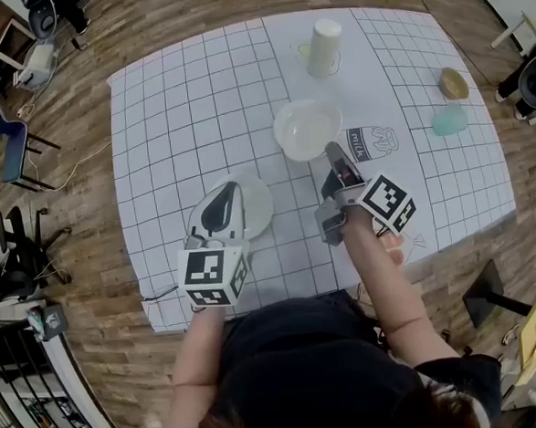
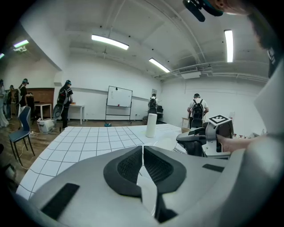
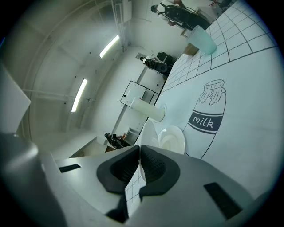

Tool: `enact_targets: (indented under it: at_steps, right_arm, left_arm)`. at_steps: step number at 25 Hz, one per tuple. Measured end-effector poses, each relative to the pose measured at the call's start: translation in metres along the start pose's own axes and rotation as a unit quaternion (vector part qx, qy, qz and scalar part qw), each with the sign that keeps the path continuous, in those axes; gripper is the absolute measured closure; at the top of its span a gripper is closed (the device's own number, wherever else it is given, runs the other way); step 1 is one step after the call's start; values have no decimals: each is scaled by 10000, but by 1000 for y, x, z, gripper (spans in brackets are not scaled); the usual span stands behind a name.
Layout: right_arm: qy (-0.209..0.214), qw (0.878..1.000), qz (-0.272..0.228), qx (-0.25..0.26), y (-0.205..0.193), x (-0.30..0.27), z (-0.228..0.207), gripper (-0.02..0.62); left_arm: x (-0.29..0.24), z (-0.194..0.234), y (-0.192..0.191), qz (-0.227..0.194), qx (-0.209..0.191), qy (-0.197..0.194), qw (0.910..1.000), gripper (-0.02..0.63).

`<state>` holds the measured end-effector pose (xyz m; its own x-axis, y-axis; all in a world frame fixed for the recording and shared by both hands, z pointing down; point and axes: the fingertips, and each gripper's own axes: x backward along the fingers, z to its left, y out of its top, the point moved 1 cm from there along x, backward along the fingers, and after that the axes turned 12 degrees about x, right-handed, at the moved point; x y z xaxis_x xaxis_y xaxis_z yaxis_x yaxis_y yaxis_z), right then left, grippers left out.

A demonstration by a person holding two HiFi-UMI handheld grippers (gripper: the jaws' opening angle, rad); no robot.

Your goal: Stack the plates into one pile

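Left gripper (image 1: 225, 195) pinches the rim of a white plate (image 1: 260, 203), left of centre; right gripper (image 1: 335, 153) clamps the second plate (image 1: 306, 128) at its lower-right rim, mid-table (image 1: 178, 105).

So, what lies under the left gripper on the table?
A white plate lies on the grid mat under the left gripper. Only its right part shows. The gripper covers the rest, so anything lying there cannot be seen.

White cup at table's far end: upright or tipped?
Upright: white cup stands on end on the table, vertical in left gripper view.
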<state>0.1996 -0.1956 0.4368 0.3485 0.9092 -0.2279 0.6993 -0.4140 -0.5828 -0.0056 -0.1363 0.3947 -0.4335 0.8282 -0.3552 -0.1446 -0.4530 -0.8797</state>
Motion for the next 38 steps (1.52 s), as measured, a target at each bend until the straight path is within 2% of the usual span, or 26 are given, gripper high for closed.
enact_targets:
  at_steps: [15,20,25,28,31,38]
  right_arm:
    - [-1067,9938,305,-103,-21,-15,-49,563]
    - [-1421,9880,599,110,-27,-18,-64,545]
    - [-1495,9839,886,410,-33,-24,-69,545]
    - [-1544,9791,1045,815,-34,-25,-68,500]
    - [-1535,9776,1030,1007,-32,-24,-64,480]
    - [-1368,9793,912,1178,-28,-17,-47,482]
  left_arm:
    - [-7,25,-2,43,106,214,9997,577]
    - [-13,25,-3,91,89,214,9997,577]
    - [-13,29,-5,114,130,267,9995,577]
    - [-11,34,-7,124,182,334,9992,577]
    - [-9,36,-7,116,197,360,9991,577]
    - [1,42,-11,115,358,425,9984,577]
